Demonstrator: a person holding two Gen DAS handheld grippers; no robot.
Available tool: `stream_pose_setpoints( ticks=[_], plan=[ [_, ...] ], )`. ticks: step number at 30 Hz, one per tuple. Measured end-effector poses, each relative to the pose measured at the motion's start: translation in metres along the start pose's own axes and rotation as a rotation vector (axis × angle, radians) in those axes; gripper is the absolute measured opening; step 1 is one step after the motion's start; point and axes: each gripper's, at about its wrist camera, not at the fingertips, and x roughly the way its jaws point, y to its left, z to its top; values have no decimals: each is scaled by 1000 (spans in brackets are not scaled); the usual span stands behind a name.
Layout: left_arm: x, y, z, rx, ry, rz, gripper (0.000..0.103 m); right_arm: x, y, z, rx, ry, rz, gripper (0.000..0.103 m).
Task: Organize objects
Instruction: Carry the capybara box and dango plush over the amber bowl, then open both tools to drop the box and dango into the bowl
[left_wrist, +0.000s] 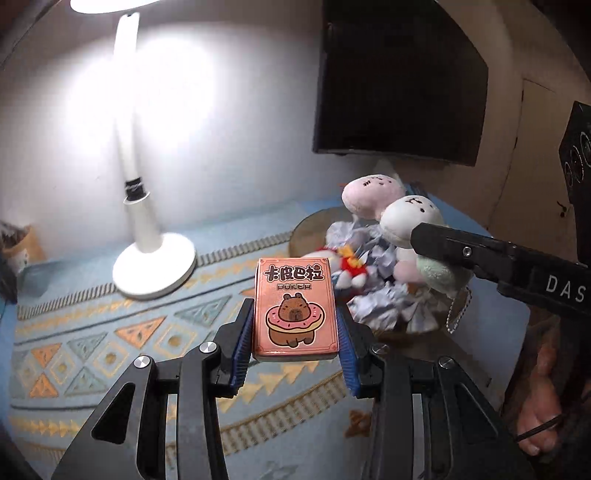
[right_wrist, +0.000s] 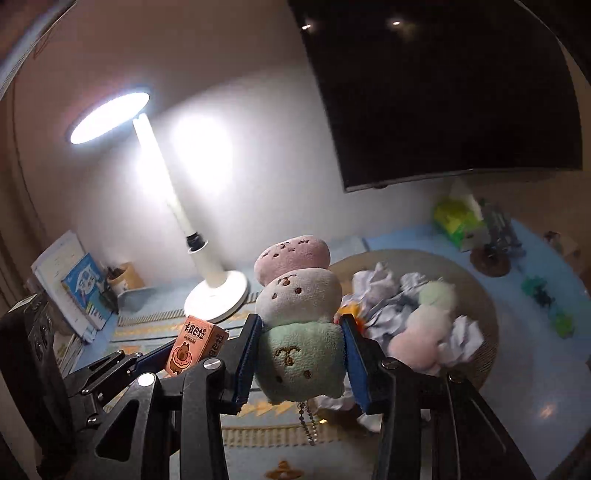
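Observation:
My left gripper (left_wrist: 295, 325) is shut on a pink poker card box (left_wrist: 295, 308) with a capybara picture, held above the patterned mat; the box also shows in the right wrist view (right_wrist: 195, 345). My right gripper (right_wrist: 301, 332) is shut on the green end of a three-ball plush keychain (right_wrist: 299, 317), pink, cream and green, with a bead chain hanging below. It also shows in the left wrist view (left_wrist: 402, 218), over a round woven tray (right_wrist: 484, 295) with crumpled paper (right_wrist: 388, 299), another plush (right_wrist: 424, 332) and a red and white toy (left_wrist: 347, 269).
A white desk lamp (left_wrist: 155, 266) stands lit at the back left. A dark monitor (left_wrist: 399, 81) hangs on the wall behind the tray. Books (right_wrist: 74, 284) and a cup (right_wrist: 122, 280) are at the far left. A green packet (right_wrist: 454, 218) and small toys (right_wrist: 546, 299) lie at right.

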Motion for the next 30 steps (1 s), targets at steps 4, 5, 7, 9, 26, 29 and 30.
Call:
stream_pose_setpoints(
  ticks=[4,5,7,9,26,29,30],
  plan=[
    [29,-29,24,34,-16,-47,38,17,-26,10,19,22,-39,42],
    [36,-33,27,32,-14,-61,38,21,-32,10,23,27,-45,42],
    [50,-36,30,20,-6,-82,38,30,-43,12,44,34,-47,43],
    [64,-37,33,5,2,-101,38,41,-53,11,81,58,-37,44],
    [24,17,-10,-86,-19,10,76,17,0,-21,28,116,120,45],
    [-10,42,-19,-108,-63,76,76,7,41,-29,-45,113,179,45],
    [-19,50,-21,-109,-70,105,76,6,55,-32,-64,115,195,45]
  ],
)
